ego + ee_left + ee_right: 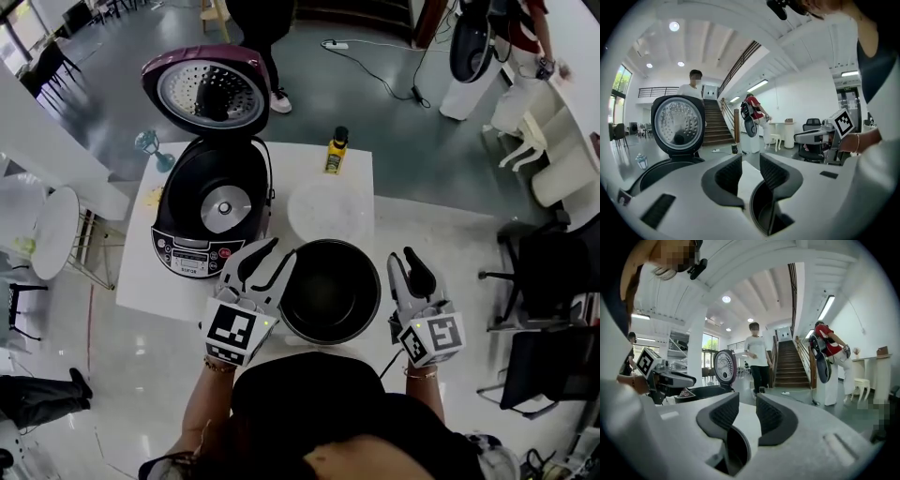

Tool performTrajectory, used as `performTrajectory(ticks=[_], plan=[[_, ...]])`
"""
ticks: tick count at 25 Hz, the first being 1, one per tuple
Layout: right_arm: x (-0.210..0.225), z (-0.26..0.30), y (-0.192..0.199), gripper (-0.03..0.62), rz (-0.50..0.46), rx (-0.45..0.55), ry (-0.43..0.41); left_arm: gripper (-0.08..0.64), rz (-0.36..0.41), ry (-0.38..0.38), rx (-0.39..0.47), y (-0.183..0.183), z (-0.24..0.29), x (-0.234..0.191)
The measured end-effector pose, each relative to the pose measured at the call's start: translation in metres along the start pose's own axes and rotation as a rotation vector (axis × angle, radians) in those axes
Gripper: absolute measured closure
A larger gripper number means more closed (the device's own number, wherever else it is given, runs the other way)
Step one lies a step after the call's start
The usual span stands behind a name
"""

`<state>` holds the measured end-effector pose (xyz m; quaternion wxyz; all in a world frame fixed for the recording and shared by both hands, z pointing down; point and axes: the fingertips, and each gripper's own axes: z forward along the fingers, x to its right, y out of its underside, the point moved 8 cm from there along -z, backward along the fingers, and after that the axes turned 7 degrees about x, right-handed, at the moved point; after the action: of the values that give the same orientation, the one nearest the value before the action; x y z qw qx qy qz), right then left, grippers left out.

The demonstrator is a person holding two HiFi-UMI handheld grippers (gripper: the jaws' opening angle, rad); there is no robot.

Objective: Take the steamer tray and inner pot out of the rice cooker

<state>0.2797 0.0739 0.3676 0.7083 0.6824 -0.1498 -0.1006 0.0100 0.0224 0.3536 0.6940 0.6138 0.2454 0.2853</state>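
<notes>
The black inner pot (330, 291) stands on the white table (141, 272) near its front edge, out of the rice cooker (211, 211). The cooker's lid (202, 92) is up and its well is empty. The pale round steamer tray (328, 208) lies on the table behind the pot. My left gripper (274, 255) is at the pot's left side and my right gripper (409, 262) at its right. Both are open; only white table shows between the pads. In the gripper views the pot's rim (761, 211) (736, 448) sits low under the fingers.
A yellow bottle (336, 150) stands at the table's far edge. A person (757, 357) stands just beyond the table, and another (757, 112) is farther off. A small round white table (54, 230) is at the left, dark office chairs (548, 272) at the right.
</notes>
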Motion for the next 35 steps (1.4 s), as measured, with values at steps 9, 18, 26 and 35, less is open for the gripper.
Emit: performTrajectory(ticks=[9,18,26,35], plan=[[-0.006,-0.010,0.003,0.584,-0.026,0.023,0.004,0.545,-0.023,-0.037,-0.056,0.010,-0.020,0.004],[-0.013,-0.012,0.004,0.586,-0.057,0.004,0.007,0.546,-0.053,-0.050,-0.089,0.021,-0.028,0.003],[-0.018,-0.014,0.008,0.586,-0.108,-0.019,0.009,0.546,-0.024,-0.040,-0.105,0.026,-0.023,0.006],[-0.017,-0.024,0.015,0.586,-0.114,-0.051,0.018,0.546,0.003,-0.013,-0.146,0.033,-0.018,0.016]])
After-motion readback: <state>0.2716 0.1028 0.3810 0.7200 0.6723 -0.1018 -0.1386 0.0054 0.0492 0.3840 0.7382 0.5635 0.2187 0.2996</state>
